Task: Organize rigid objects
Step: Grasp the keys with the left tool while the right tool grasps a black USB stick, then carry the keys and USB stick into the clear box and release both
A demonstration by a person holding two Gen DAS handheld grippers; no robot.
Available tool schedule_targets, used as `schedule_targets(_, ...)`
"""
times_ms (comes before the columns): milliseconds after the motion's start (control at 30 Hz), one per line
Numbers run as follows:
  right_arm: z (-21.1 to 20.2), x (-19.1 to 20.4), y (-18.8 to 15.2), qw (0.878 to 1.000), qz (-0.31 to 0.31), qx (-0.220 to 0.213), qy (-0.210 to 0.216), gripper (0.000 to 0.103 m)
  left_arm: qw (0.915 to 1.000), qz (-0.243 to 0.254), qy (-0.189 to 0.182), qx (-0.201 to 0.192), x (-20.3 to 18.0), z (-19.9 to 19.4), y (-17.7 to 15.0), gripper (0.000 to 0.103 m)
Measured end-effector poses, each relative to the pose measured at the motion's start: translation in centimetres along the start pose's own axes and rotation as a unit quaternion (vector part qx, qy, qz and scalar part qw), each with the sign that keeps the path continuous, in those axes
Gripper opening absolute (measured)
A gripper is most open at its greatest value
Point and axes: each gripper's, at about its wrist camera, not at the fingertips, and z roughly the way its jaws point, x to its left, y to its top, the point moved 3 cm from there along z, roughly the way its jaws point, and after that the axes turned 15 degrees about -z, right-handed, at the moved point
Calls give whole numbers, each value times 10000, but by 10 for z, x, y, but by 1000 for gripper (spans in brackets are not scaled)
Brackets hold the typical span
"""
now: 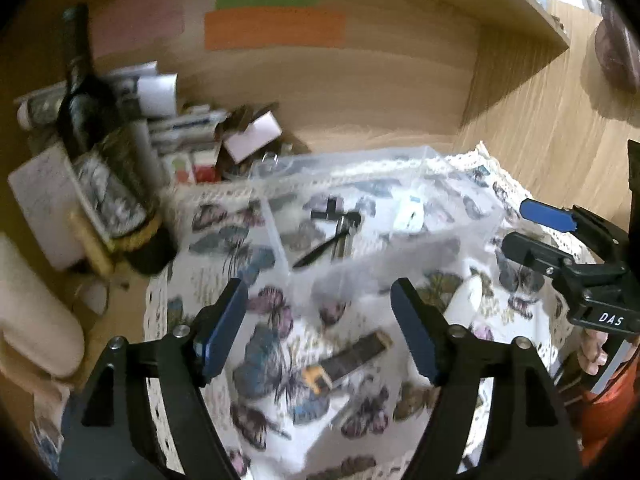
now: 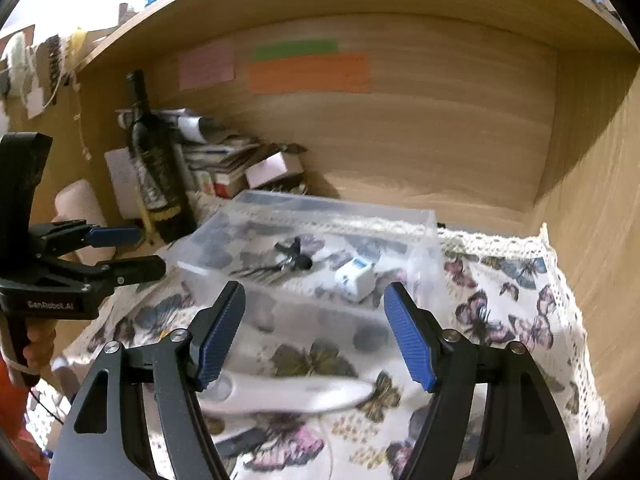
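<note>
A wooden alcove is seen, its bench covered by a butterfly-print cloth [image 2: 520, 280] on which a clear plastic organizer box [image 2: 424, 232] is set. Both the left gripper [image 1: 320, 320] and the right gripper [image 2: 316, 332] are held with jaws open and empty. A white pen-shaped device [image 2: 288, 396] is found lying on the cloth just before the box. It is judged light, stiff and smooth, best gripped across its middle.

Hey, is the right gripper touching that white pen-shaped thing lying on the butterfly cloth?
Apart. In the right wrist view the right gripper stands open and empty, and the white pen-shaped thing lies on the butterfly cloth beyond its fingertips, with cloth visible between.
</note>
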Motion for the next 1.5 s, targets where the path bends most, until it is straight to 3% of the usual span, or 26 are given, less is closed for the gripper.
schedule_targets(467,9,31,-65,9960,124,682,569,69,9934,-142,-21,1141,11,37,-84,74)
schedule_targets(633,22,44,-81,9917,180,947,850,69,9948,40,-78,1012,1,33,-92,71)
schedule_targets(700,29,51,-87,9866,209,1043,1239,70,9945,136,-89,1030,-5,35,-91,70)
schedule_targets(867,30,61,-86,9901,-136,1030,941,67,9949,204,-24,983,-9,43,-86,59)
schedule_targets(1067,30,54,-87,9926,-251,1050,559,34,9955,317,-14,892,-14,43,-88,31)
schedule_targets(1100,30,51,-87,9927,-205,1049,562,32,9955,339,-6,882,-15,42,-88,27)
schedule_targets(1300,27,45,-87,9932,-28,1000,592,32,9952,334,-85,918,-17,39,-89,12)
schedule_targets(1500,16,40,-88,9943,51,929,519,32,9952,175,-147,956,-13,30,-95,12)
